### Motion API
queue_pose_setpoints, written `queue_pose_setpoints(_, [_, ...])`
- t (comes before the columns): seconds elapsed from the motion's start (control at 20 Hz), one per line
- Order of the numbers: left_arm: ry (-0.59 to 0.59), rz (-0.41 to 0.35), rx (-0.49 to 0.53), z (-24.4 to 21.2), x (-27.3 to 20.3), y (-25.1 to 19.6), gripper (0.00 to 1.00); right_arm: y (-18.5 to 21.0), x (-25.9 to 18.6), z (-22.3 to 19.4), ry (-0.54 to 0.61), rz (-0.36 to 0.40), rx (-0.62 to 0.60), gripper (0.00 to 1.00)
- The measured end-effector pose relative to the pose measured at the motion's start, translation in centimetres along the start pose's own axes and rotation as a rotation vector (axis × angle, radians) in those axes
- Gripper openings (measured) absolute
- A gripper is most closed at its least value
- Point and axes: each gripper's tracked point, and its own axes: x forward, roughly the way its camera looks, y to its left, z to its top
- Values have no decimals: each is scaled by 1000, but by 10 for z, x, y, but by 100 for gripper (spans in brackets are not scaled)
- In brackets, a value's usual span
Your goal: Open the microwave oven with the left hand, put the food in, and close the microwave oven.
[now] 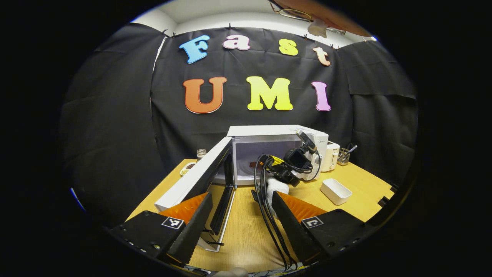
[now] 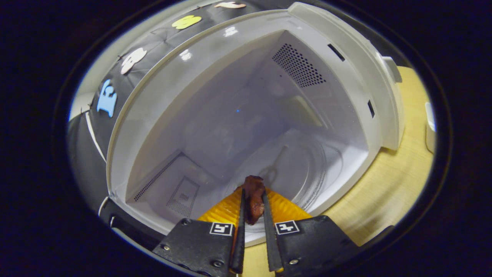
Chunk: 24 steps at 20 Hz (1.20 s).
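The white microwave (image 1: pixel 276 132) stands at the back of the wooden table (image 1: pixel 246 234), its door (image 1: pixel 196 179) swung wide open to the left. My left gripper (image 1: pixel 242 196) is open, low over the table, with the door's edge just beside its left finger. My right gripper (image 1: pixel 298 159), trailing black cables, reaches into the oven's mouth. In the right gripper view, the right gripper (image 2: pixel 253 192) is shut on a brown piece of food (image 2: pixel 253 198), held just inside the white cavity (image 2: pixel 238 115) above the glass turntable (image 2: pixel 307 165).
To the right of the microwave stand a white toaster (image 1: pixel 330 156) and a utensil holder (image 1: pixel 343 156). A white rectangular box (image 1: pixel 335 190) lies on the table in front of them. A jar (image 1: pixel 201 154) and a small plate (image 1: pixel 187 168) sit left of the oven.
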Motion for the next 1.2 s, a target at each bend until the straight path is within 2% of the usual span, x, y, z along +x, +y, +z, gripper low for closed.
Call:
queue_pose_setpoints(0.05, [5, 3, 6, -1, 0, 0, 95, -1, 0, 0, 4, -5, -25, 30])
queue_pose_setpoints(0.1, [12, 2, 13, -4, 1, -2, 95, -4, 0, -3, 13, -7, -58, 22])
queue_pose_setpoints(0.15, [11, 3, 17, -3, 1, -3, 95, -6, -1, -2, 13, -11, -74, 25])
queue_pose_setpoints(0.2, [3, 2, 19, 1, 0, -5, 95, -7, -3, 1, 7, -14, -97, 33])
queue_pose_setpoints(0.25, [-7, 1, 20, 4, 0, -6, 95, -10, -4, 6, -8, -21, -129, 47])
queue_pose_setpoints(0.4, [-16, 0, 42, 7, 0, -11, 95, -13, -7, 20, -48, -35, -191, 60])
queue_pose_setpoints(0.5, [-16, -1, 43, 8, 0, -14, 95, -11, -10, 23, -49, -22, -244, 95])
queue_pose_setpoints(0.55, [-17, 2, 37, 8, -1, -15, 95, -10, -14, 25, -53, -14, -263, 84])
queue_pose_setpoints(0.6, [-20, 2, 32, 9, 0, -17, 95, -10, -17, 26, -53, -10, -276, 99])
queue_pose_setpoints(0.65, [-20, 2, 29, 10, 1, -18, 95, -10, -23, 29, -57, -10, -292, 99])
queue_pose_setpoints(0.7, [-24, 4, 30, 12, 0, -19, 95, -10, -31, 33, -62, -10, -307, 90])
queue_pose_setpoints(0.75, [-28, 3, 31, 15, -1, -20, 95, -9, -39, 37, -61, -6, -319, 89])
queue_pose_setpoints(0.8, [-30, 2, 34, 17, -2, -22, 95, -8, -50, 40, -58, 0, -338, 100])
queue_pose_setpoints(0.85, [-41, 3, 39, 23, -4, -23, 95, -5, -63, 46, -47, 8, -354, 89])
queue_pose_setpoints(0.9, [-49, 3, 42, 29, -7, -23, 95, -4, -76, 53, -35, 16, -370, 100])
queue_pose_setpoints(1.05, [-77, 14, 40, 51, -16, -17, 95, 0, -129, 81, 12, 45, -448, 100])
queue_pose_setpoints(1.1, [-92, 22, 35, 62, -21, -14, 95, 1, -151, 95, 21, 48, -484, 90])
queue_pose_setpoints(1.15, [-100, 23, 32, 70, -25, -12, 95, 2, -173, 111, 33, 58, -529, 90])
queue_pose_setpoints(1.2, [-109, 33, 31, 76, -28, -9, 95, 1, -196, 126, 34, 58, -580, 100])
